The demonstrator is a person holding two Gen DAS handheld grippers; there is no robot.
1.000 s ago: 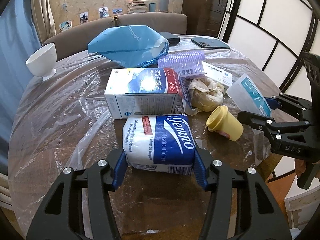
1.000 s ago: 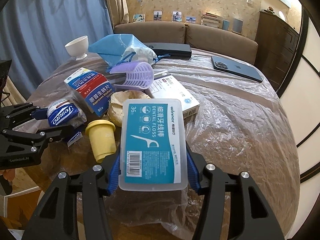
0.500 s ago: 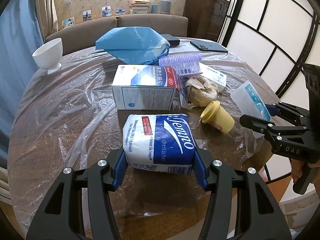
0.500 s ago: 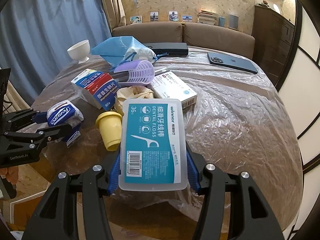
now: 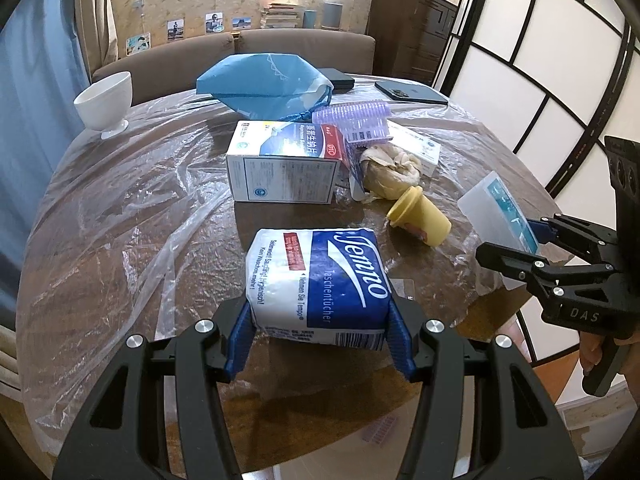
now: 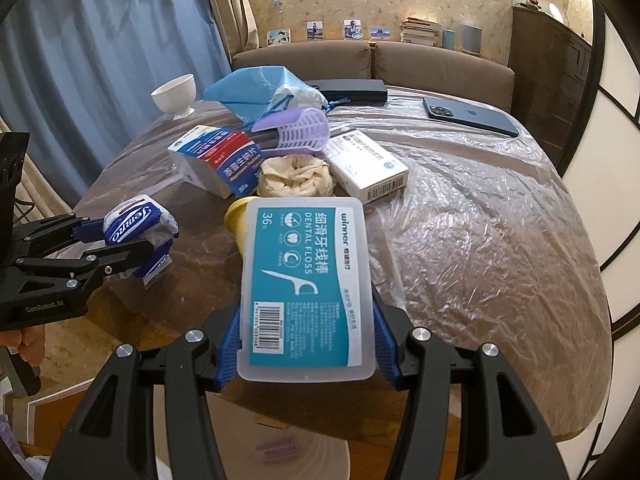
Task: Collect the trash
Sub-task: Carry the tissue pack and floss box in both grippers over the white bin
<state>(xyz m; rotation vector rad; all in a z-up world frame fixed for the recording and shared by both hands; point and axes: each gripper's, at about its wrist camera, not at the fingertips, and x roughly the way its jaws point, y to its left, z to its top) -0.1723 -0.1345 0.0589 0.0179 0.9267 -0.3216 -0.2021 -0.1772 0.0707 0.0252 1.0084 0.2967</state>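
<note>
The left gripper (image 5: 318, 344) clamps a tissue pack (image 5: 320, 280) across its width, and the right gripper (image 6: 306, 348) clamps a floss box (image 6: 306, 284) whose long axis points forward; both are lifted at the table's (image 6: 500, 240) near edge.

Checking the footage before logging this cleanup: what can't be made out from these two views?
- Yellow cup: right wrist view, mostly hidden behind the dental floss box.
- Bin for the trash: not identifiable in either view.
- Blue bag contents: left wrist view, hidden by its fabric.
- Black case: partly hidden behind that bag.
</note>
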